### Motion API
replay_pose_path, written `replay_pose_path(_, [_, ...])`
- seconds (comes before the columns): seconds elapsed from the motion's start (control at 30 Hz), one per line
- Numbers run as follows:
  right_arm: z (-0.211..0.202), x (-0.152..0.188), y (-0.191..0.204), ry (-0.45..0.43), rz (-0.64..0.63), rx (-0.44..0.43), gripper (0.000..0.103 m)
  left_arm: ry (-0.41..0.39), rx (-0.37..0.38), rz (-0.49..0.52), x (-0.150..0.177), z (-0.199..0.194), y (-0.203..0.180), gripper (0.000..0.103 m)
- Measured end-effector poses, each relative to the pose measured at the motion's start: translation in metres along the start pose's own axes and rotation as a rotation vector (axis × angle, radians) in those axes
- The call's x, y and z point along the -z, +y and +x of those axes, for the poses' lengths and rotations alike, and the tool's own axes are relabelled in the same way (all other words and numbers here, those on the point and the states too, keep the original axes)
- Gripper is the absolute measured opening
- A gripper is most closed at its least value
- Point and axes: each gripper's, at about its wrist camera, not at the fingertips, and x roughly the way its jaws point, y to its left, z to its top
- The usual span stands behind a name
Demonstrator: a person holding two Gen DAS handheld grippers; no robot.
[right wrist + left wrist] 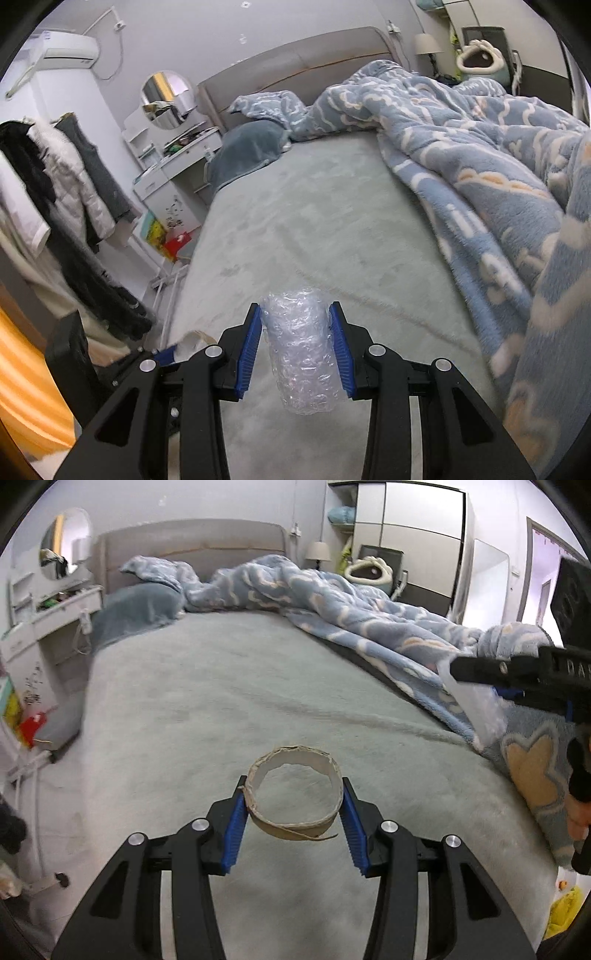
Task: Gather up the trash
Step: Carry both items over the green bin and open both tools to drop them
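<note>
My left gripper [293, 788] is shut on a cardboard tape ring [325, 821], held between its blue pads above the grey bed sheet [221, 686]. My right gripper [295, 314] is shut on a roll of clear bubble wrap [301, 358], held above the same sheet [314, 221]. The right gripper also shows at the right edge of the left wrist view [458, 672], with the bubble wrap [480, 712] hanging from it. The left gripper's blue pad and the ring peek in at the lower left of the right wrist view [173, 352].
A rumpled blue blanket [369, 620] covers the bed's right side [498, 177]. A blue pillow [136, 609] lies by the grey headboard [192, 546]. A white dressing table [48, 616] stands at the left. Coats [62, 184] hang on a rack. A wardrobe [417, 528] stands at the back right.
</note>
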Motion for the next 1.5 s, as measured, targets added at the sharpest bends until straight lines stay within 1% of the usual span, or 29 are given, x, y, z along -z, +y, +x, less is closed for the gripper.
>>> replay_pose_path(0.07, [-0.003, 0.012, 0.013, 0.009, -0.021, -0.002, 0.038, -0.009, -0.017, -0.006, 0.005, -0.015, 0.006, 0.050])
replay_pose_path(0.2, [-0.010, 0.024, 0.037, 0.004, -0.074, -0.005, 0.038, -0.010, -0.041, -0.030, 0.018, -0.041, 0.019, 0.050])
replay_pose_path(0.3, [-0.014, 0.032, 0.048, -0.017, -0.050, -0.060, 0.038, -0.008, -0.048, -0.060, 0.030, -0.057, 0.029, 0.050])
replay_pose_path(0.4, [-0.016, 0.042, 0.061, -0.028, -0.054, -0.065, 0.038, -0.003, -0.066, -0.075, 0.043, -0.074, 0.038, 0.050])
replay_pose_path(0.47, [-0.016, 0.049, 0.071, -0.027, -0.065, -0.059, 0.038, 0.006, -0.079, -0.079, 0.052, -0.083, 0.045, 0.050])
replay_pose_path(0.63, [-0.008, 0.073, 0.097, -0.013, -0.063, -0.084, 0.038, 0.051, -0.101, -0.118, 0.079, -0.099, 0.072, 0.050])
replay_pose_path(0.83, [0.003, 0.091, 0.140, -0.016, -0.073, -0.130, 0.038, 0.104, -0.169, -0.175, 0.122, -0.112, 0.122, 0.051])
replay_pose_path(0.97, [0.014, 0.102, 0.166, -0.015, -0.048, -0.191, 0.038, 0.141, -0.195, -0.222, 0.147, -0.117, 0.149, 0.051])
replay_pose_path(1.1, [0.033, 0.108, 0.191, 0.017, -0.076, -0.212, 0.038, 0.198, -0.217, -0.270, 0.173, -0.116, 0.179, 0.051])
replay_pose_path(1.2, [0.050, 0.111, 0.212, 0.042, -0.095, -0.238, 0.038, 0.239, -0.224, -0.293, 0.187, -0.111, 0.194, 0.051])
replay_pose_path(1.33, [0.071, 0.117, 0.236, 0.085, -0.133, -0.250, 0.038, 0.302, -0.226, -0.332, 0.206, -0.099, 0.214, 0.051])
replay_pose_path(1.5, [0.099, 0.133, 0.270, 0.162, -0.188, -0.258, 0.038, 0.427, -0.205, -0.349, 0.239, -0.079, 0.229, 0.051])
